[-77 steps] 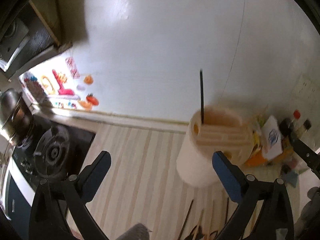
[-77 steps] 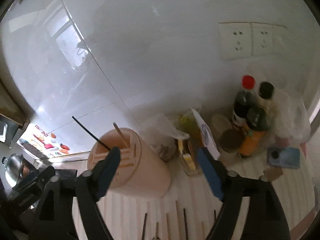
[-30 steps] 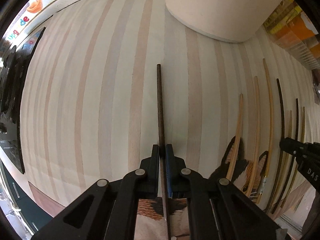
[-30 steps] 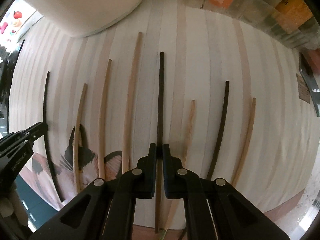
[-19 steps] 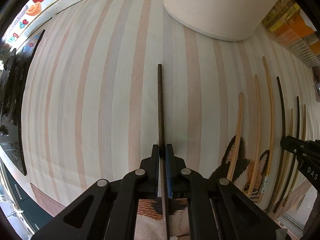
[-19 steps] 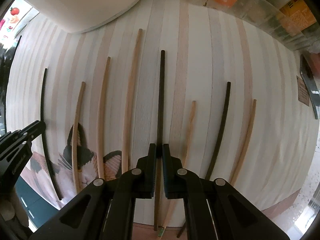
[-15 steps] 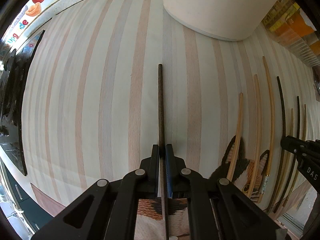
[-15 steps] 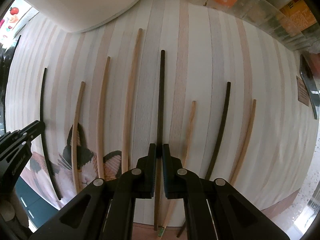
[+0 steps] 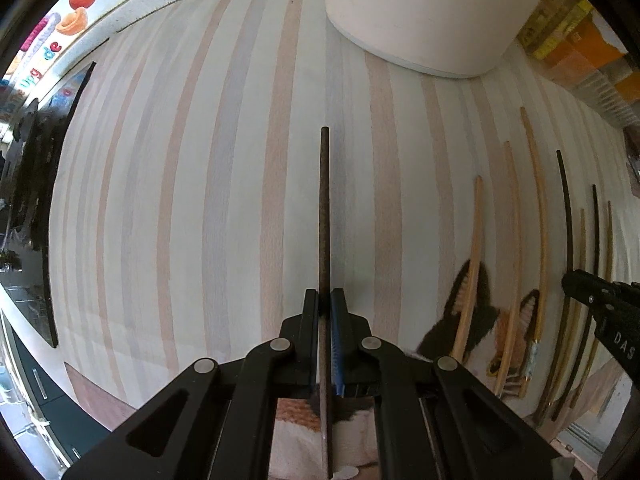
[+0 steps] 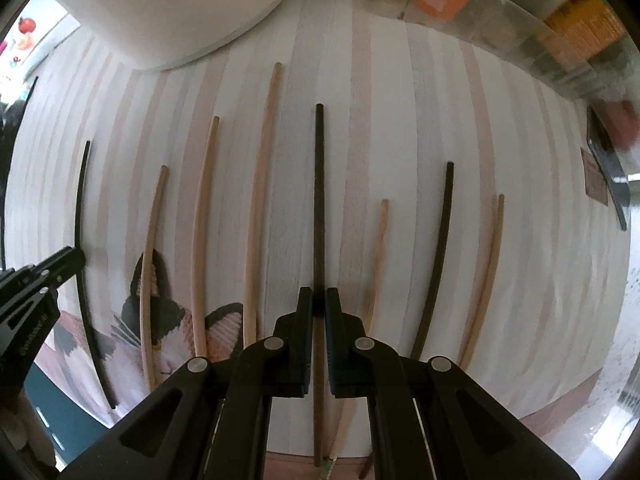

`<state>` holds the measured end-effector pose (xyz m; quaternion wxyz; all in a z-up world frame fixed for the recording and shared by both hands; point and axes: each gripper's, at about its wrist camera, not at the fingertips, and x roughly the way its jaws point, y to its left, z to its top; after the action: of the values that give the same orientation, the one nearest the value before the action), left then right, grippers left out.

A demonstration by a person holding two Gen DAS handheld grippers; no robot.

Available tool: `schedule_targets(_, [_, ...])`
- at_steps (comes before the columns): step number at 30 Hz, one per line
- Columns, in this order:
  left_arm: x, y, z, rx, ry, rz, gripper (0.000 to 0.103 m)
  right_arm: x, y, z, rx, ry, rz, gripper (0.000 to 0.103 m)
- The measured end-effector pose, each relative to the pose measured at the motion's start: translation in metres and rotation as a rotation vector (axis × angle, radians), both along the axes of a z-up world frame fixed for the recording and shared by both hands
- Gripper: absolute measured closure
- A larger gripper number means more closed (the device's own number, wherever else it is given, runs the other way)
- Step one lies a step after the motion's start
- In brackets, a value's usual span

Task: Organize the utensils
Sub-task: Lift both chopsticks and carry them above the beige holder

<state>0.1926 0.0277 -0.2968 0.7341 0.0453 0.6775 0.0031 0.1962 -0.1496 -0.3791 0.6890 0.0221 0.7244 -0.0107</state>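
My left gripper [image 9: 325, 300] points straight down at the striped mat and is shut on a dark brown chopstick [image 9: 324, 208] that runs away from its tips. My right gripper [image 10: 316, 298] also points down and is shut on a black chopstick [image 10: 319, 200]. Several more chopsticks lie in a row on the mat: light wooden ones [image 10: 262, 184] and black ones [image 10: 438, 248]. The cream cylindrical holder [image 9: 420, 12] stands at the far edge of the mat, and its base also shows in the right wrist view [image 10: 172, 8]. The left gripper's body [image 10: 32, 292] appears at that view's left edge.
The striped mat [image 9: 180, 200] has a cat picture [image 10: 168, 328] at its near edge. Orange and yellow packets [image 10: 520, 12] line the back right. A black stove edge [image 9: 36, 200] lies to the left. A dark flat object [image 10: 608, 168] sits at the far right.
Since the oldest frames both grippers have tipped down and closed on chopsticks. Over the last second the right gripper has drifted slightly across the mat; the left has stayed put.
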Motion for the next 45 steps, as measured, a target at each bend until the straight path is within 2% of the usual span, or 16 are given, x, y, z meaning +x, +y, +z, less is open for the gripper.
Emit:
schedule_targets(5, [-0.01,0.0,0.02,-0.018,-0.043,-0.011,0.099,-0.013,-0.005,0.007,0.046,-0.036,-0.03,0.097])
schedule_targets(10, [-0.018,0.002,0.056,-0.037,-0.13,-0.019,0.1,-0.017,-0.005,0.028,0.073,-0.089,-0.045,0.097])
schedule_targets(17, [-0.022,0.004,0.118,-0.083,-0.277,-0.008,0.1,-0.021,-0.004,0.079,0.119,-0.21,-0.06,0.097])
schedule_targets(22, [-0.023,0.005,0.179,-0.117,-0.428,-0.011,0.1,-0.013,-0.003,0.131,0.15,-0.337,-0.058,0.097])
schedule_targets(25, [-0.017,0.005,0.216,-0.138,-0.515,-0.015,0.1,-0.002,-0.007,0.176,0.18,-0.438,-0.053,0.098])
schedule_targets(33, [0.019,0.008,0.315,-0.284,-0.672,-0.011,0.1,0.044,-0.019,0.296,0.293,-0.663,-0.056,0.097])
schedule_targets(34, [0.024,0.007,0.325,-0.295,-0.688,-0.008,0.1,0.053,-0.02,0.315,0.312,-0.7,-0.055,0.098])
schedule_targets(36, [0.036,0.002,0.343,-0.298,-0.724,-0.014,0.1,0.065,-0.02,0.335,0.307,-0.75,-0.053,0.098])
schedule_targets(38, [0.05,-0.002,0.353,-0.284,-0.75,-0.015,0.1,0.083,-0.022,0.353,0.301,-0.801,-0.068,0.098])
schedule_targets(40, [0.072,-0.005,0.355,-0.27,-0.742,-0.016,0.1,0.103,-0.021,0.365,0.291,-0.852,-0.096,0.098])
schedule_targets(45, [0.122,-0.003,0.335,-0.242,-0.661,-0.002,0.1,0.147,-0.015,0.367,0.286,-0.902,-0.131,0.098])
